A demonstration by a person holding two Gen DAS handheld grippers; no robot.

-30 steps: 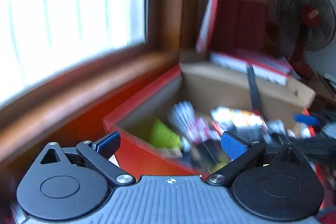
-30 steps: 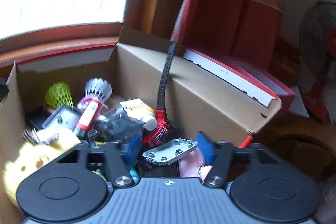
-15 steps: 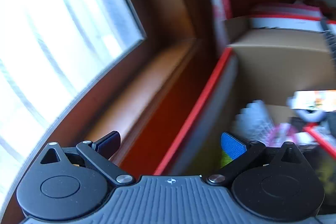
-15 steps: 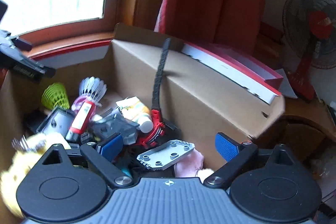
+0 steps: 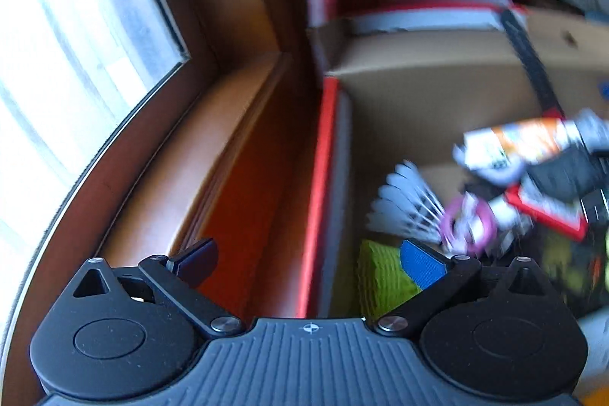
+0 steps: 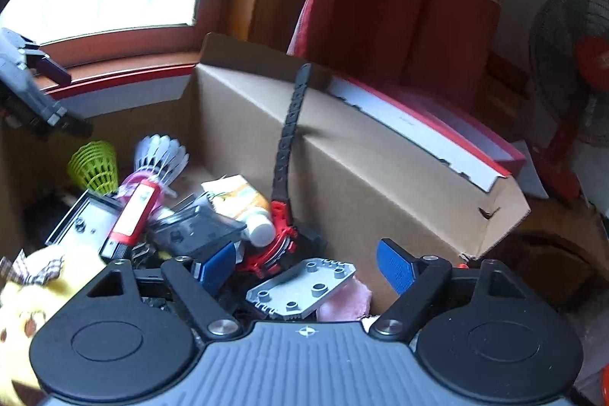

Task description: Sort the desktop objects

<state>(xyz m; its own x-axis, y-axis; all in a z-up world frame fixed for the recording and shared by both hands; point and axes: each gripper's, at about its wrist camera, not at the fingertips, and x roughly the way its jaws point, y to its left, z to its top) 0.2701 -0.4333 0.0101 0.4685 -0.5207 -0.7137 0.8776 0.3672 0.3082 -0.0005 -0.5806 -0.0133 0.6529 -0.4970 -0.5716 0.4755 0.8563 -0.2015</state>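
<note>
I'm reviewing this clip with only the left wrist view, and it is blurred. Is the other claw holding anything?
Observer: No. The right claw is open and empty, pointing into the cardboard box.
Operator: What lies just ahead of it?
Observer: A grey studded plate, with a pink cloth beside it.
Operator: Anything else my view misses?
Observer: A yellow plush toy at the near left of the box.

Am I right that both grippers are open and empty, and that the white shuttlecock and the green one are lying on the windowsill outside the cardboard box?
Not quite: the white shuttlecock and the green one lie inside the cardboard box, not on the windowsill, as the right wrist view shows. The rest holds: the left gripper and right gripper are both open and empty.
</note>
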